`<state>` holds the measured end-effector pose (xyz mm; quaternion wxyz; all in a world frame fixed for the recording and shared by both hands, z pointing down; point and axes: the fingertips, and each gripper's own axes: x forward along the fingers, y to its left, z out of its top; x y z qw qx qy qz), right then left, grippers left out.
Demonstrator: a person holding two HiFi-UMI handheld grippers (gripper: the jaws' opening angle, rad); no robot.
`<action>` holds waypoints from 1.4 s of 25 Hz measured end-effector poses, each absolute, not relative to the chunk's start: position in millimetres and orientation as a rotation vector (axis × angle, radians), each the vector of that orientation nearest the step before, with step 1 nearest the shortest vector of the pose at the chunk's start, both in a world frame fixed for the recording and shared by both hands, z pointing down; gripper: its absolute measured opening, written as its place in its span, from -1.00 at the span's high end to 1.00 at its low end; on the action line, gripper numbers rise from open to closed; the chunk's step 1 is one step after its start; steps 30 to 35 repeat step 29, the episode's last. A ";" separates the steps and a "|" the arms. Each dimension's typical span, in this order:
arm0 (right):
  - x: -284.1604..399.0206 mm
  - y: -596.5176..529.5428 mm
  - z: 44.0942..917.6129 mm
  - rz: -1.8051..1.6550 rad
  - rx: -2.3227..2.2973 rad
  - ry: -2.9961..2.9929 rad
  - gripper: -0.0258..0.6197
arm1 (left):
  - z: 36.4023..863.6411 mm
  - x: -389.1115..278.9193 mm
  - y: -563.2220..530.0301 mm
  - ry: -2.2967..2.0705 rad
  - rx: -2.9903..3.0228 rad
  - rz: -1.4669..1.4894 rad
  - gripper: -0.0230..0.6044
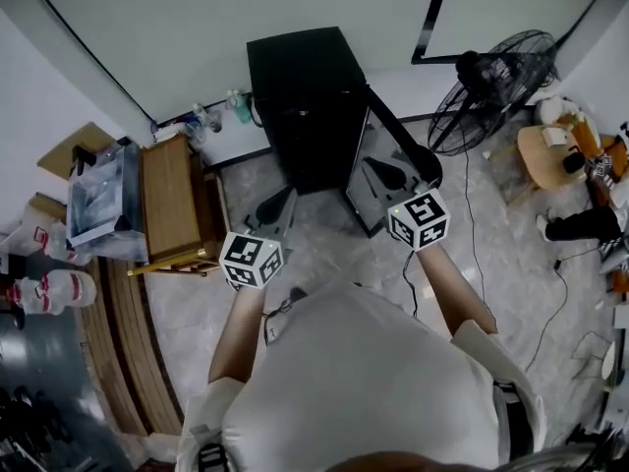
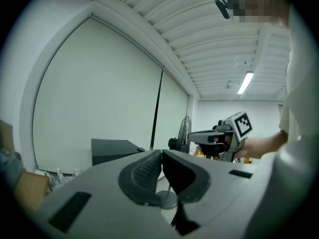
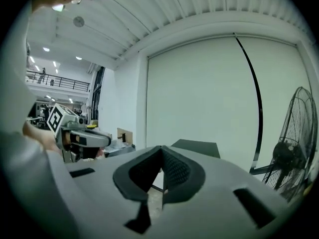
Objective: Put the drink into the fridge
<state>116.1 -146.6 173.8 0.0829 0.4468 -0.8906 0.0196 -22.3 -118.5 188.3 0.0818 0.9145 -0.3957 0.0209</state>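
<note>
Bottles (image 1: 208, 117) of clear plastic, one of them greenish, stand in a small cluster against the far wall, just left of the black box-shaped fridge (image 1: 307, 106). Two larger clear bottles with red caps (image 1: 54, 288) stand at the far left edge of your head view. Which of these is the drink for the task, you cannot tell from here. None of them is near either tool.

The fridge stands on the floor straight ahead of you, backed against the pale wall. Whether its door is open is not clear from above.

Your left gripper (image 2: 162, 156) has its jaws pressed together with nothing between the ribbed pads. It is held in the air in front of your chest and points toward the fridge's left front corner. Your right gripper (image 3: 162, 151) is likewise closed and empty, its pads meeting at the tips. It is held level with the other, near the fridge's right front corner. The two tools are apart, and each shows in the other's view with its marker cube.

To the left of the fridge is a long wooden table (image 1: 172, 200) with a clear plastic box (image 1: 98, 195) beside it. A brown cardboard box (image 1: 74, 146) sits behind that. To the right of the fridge stands a black pedestal fan (image 1: 496, 87). A small round wooden table (image 1: 545, 155) is beyond it. The floor (image 1: 324, 254) under you is grey, marbled stone.
</note>
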 end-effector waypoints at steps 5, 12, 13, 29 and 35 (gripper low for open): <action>126.6 -136.7 160.4 0.056 1.303 -2.739 0.93 | 188.4 -22.7 -107.9 -1.260 2.714 0.089 0.90; 129.8 -136.2 155.6 0.088 1.309 -2.778 0.93 | 188.0 -29.6 -104.3 -1.321 2.671 0.078 0.90; 129.1 -135.9 156.2 0.092 1.308 -2.778 0.93 | 188.3 -29.8 -104.7 -1.319 2.669 0.080 0.90; 124.7 -143.6 167.8 0.122 1.310 -2.772 0.93 | 195.8 -25.6 -120.0 -1.295 2.669 0.104 0.90; 124.7 -143.6 167.8 0.122 1.310 -2.772 0.93 | 195.8 -25.6 -120.0 -1.295 2.669 0.104 0.90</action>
